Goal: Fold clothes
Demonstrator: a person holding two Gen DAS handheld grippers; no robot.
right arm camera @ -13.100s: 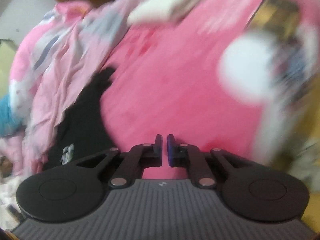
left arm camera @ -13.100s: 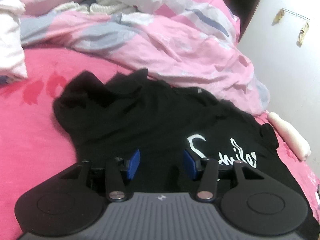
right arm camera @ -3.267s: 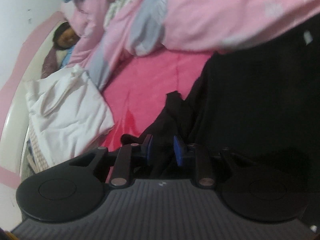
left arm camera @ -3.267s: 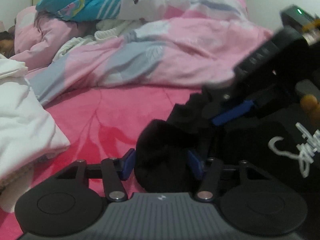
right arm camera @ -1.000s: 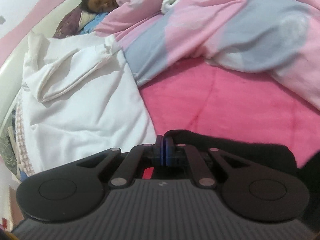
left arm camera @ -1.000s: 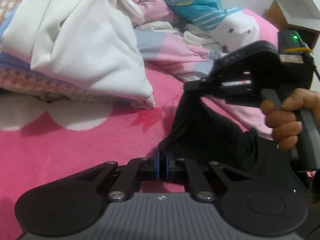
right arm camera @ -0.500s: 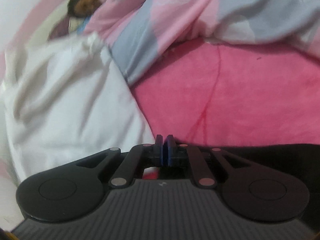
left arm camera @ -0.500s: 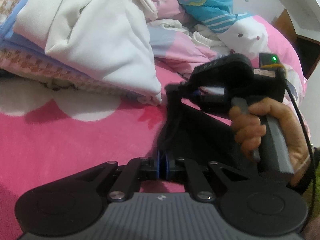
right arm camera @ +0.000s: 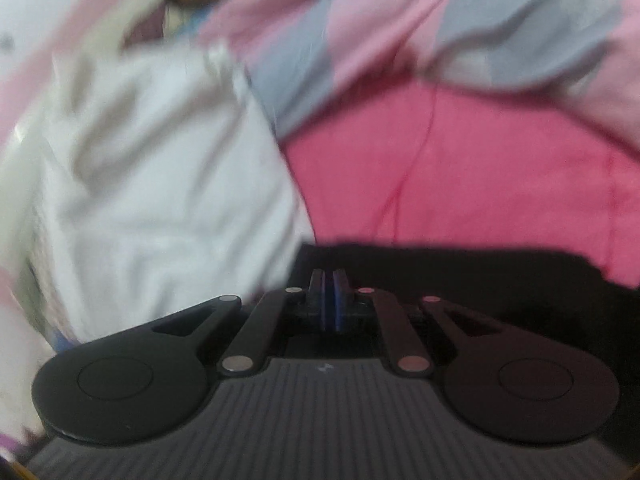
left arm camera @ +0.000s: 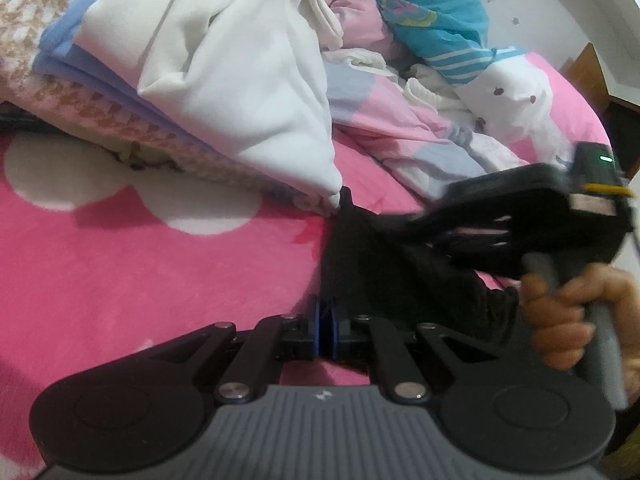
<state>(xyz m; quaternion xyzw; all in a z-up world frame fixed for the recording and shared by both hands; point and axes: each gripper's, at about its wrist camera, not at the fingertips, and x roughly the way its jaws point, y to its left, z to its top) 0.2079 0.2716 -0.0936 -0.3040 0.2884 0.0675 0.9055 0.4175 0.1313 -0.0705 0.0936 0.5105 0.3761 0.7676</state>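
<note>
no writing can be read anywhere in either view; the only marking is a small pale emblem on each tool's grey ribbed housing, too small to make out. the left tool (left arm camera: 325, 330) has its blue pads pressed together on an edge of the black garment (left arm camera: 372, 264), which is drawn taut up to the right tool (left arm camera: 404, 222), its own tips hidden in the dark cloth. in the blurred right wrist view the right tool (right arm camera: 329, 300) also shows its pads closed, with the black garment (right arm camera: 460, 276) lying across them. a hand (left arm camera: 576, 320) grips the right tool's grey handle, and a green light (left arm camera: 606, 158) glows on its casing. the garment hangs just above the pink bed cover (left arm camera: 140, 264), printed with white shapes. just beside its upper edge, touching or nearly so, sits a stack of folded linen topped by a white cloth (left arm camera: 248, 92). behind lie a pink and grey quilt (left arm camera: 420, 136), a teal striped cloth (left arm camera: 440, 28) and a white spotted fabric (left arm camera: 516, 92).
</note>
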